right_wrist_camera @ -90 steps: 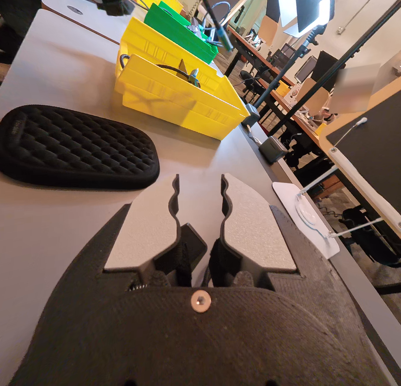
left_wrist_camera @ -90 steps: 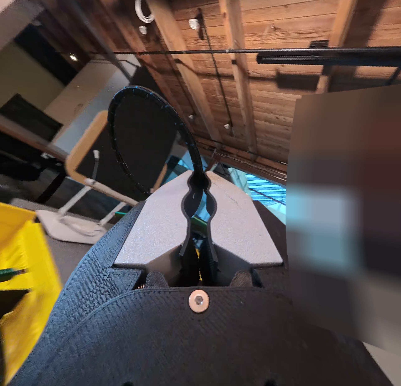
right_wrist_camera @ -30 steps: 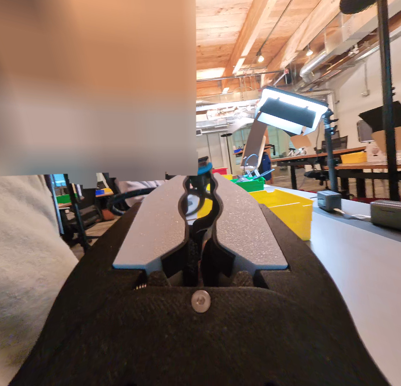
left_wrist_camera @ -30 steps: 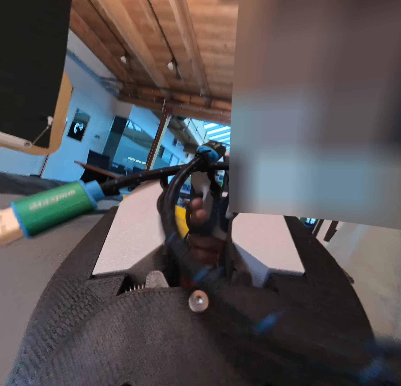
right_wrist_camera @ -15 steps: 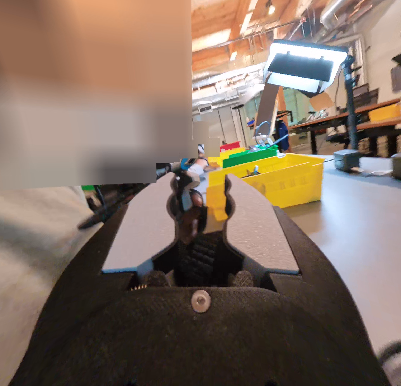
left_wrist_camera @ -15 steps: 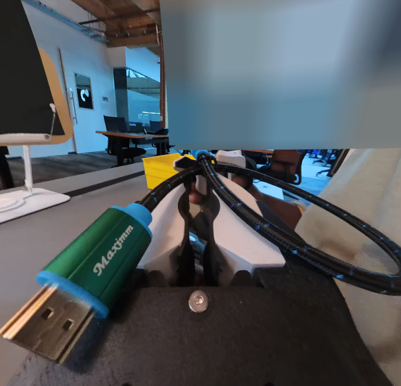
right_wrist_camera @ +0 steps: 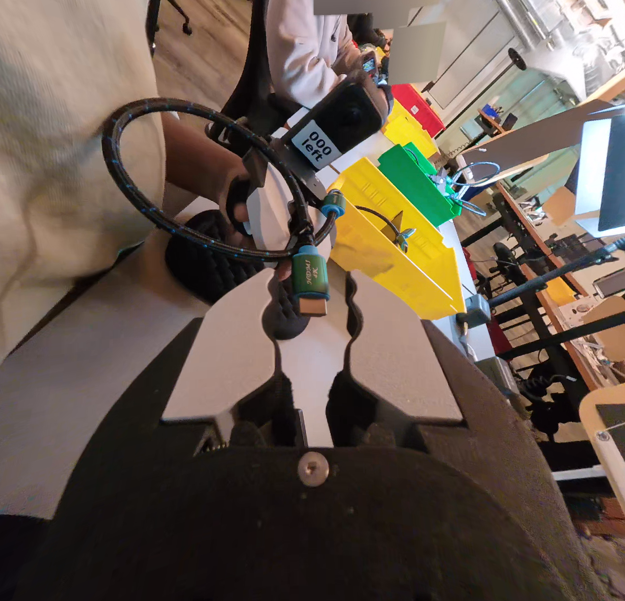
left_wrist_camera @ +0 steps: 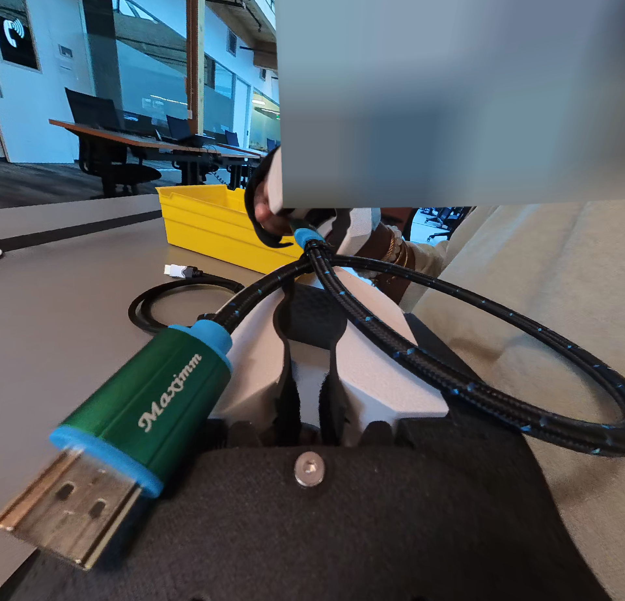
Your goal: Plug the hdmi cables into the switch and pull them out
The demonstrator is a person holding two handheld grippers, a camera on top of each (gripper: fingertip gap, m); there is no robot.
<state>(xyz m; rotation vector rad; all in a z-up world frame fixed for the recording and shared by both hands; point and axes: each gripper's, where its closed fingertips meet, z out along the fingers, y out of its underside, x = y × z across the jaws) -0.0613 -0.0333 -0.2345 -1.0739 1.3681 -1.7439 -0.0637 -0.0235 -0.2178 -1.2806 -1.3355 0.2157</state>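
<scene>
Left gripper: fingers sit a narrow slot apart. The braided HDMI cable is draped over them and loops out right. It crosses itself at the fingertips, and I can't tell whether they pinch it there. Its near plug, green with blue collars, rests on the gripper body at near left, metal end toward the camera. The far plug is just past the tips by the person's hand. Right gripper: fingers apart, and that far plug hangs between the tips, metal end toward the camera, with no contact visible on either side. Farther out on the grey table, a plain black cable with a silver plug lies coiled, and the yellow bin is beyond it. No switch in view.
</scene>
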